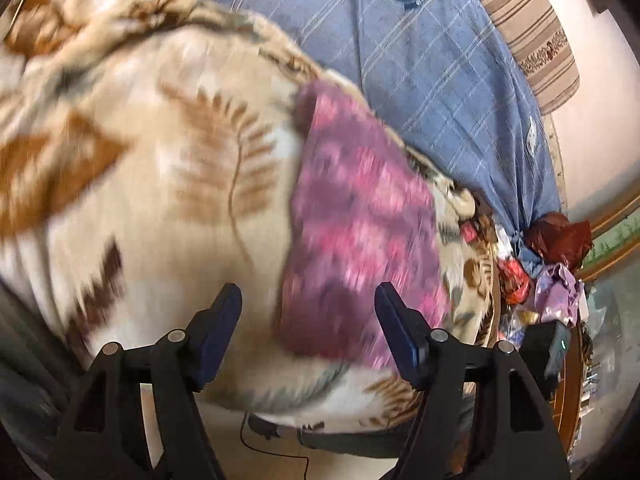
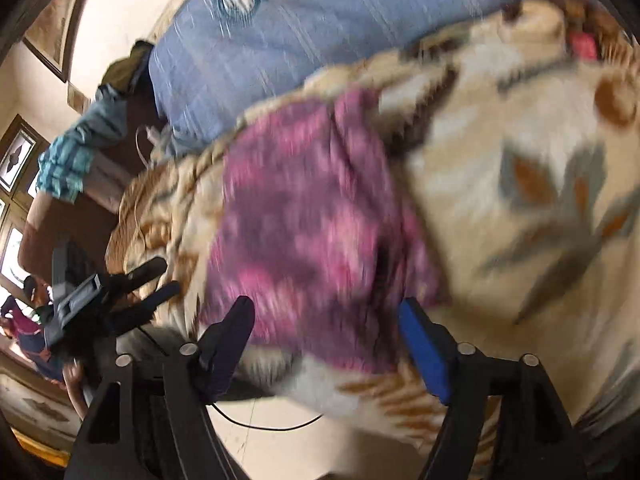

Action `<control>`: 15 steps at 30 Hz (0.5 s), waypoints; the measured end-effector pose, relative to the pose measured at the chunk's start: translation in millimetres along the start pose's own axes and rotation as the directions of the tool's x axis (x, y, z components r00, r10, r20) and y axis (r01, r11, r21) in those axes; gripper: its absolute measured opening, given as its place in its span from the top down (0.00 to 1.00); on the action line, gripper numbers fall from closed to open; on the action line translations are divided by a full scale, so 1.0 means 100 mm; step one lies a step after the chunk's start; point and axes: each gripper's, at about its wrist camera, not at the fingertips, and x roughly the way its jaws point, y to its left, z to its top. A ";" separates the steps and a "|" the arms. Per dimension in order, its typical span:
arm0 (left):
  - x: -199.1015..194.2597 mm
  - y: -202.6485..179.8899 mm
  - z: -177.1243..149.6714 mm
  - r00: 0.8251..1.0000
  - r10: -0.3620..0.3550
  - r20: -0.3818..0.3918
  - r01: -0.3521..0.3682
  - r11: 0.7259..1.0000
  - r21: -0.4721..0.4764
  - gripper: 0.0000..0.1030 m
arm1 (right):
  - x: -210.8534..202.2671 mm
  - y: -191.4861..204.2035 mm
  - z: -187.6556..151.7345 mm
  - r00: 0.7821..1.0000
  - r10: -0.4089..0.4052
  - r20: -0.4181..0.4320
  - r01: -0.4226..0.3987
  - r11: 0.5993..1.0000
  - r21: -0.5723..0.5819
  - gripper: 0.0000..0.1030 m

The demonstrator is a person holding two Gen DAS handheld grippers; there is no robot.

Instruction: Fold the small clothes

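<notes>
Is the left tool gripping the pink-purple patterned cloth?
No: the left tool is open above the pink-purple patterned cloth, both fingers clear of it.

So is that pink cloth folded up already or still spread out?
Seemingly folded: the pink cloth lies as a compact oblong on the blanket, though motion blur hides any layers.

Motion-blurred pink garment (image 1: 360, 216) pattern

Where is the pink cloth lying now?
In both wrist views the pink cloth lies on the beige leaf-pattern blanket, near its edge beside the blue sheet.
</notes>
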 end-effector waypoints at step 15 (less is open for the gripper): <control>0.45 -0.20 -0.40 0.987 0.069 -0.142 -0.046 0.986 0.157 0.33 | 0.19 -0.14 0.25 0.954 -0.298 -0.039 0.292 0.950 -0.109 0.94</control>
